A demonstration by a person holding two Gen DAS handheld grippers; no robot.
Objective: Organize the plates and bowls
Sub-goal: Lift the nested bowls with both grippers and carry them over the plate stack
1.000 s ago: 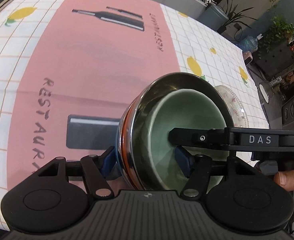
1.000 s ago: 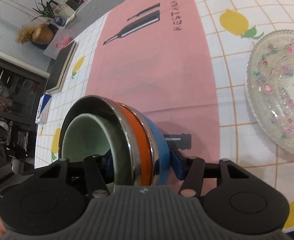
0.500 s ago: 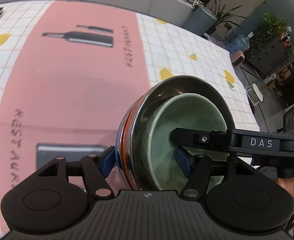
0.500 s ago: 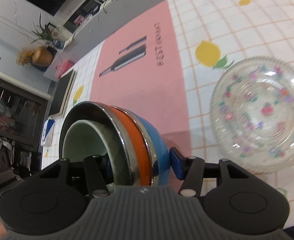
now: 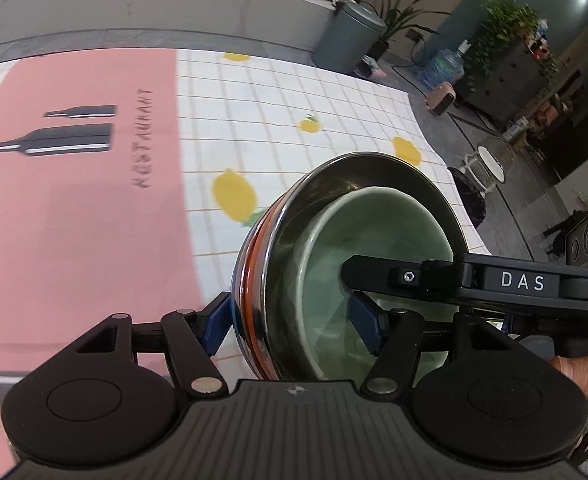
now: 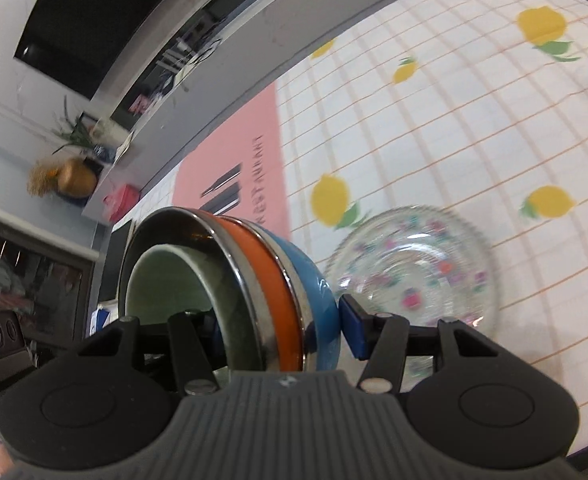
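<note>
A stack of nested bowls (image 5: 294,280), blue and orange on the outside with a steel bowl and a pale green bowl (image 5: 373,240) inside, is held in the air between both grippers. My left gripper (image 5: 294,320) is shut on the stack's near rim. My right gripper (image 6: 282,328) is shut on the opposite rim of the same stack (image 6: 278,288), and its arm crosses the left wrist view. A clear glass plate (image 6: 413,268) with coloured flowers lies on the tablecloth just beyond the stack in the right wrist view.
The table carries a white checked cloth with lemons (image 5: 294,120) and a pink mat (image 5: 74,200) printed with bottles. A grey counter edge (image 5: 134,0) runs behind the table. A bin and plants (image 5: 345,36) stand on the floor past the table's right edge.
Both grippers have carried the bowl stack to the right, off the pink mat and toward the glass plate. The plate now sits right behind the stack in the right wrist view.
</note>
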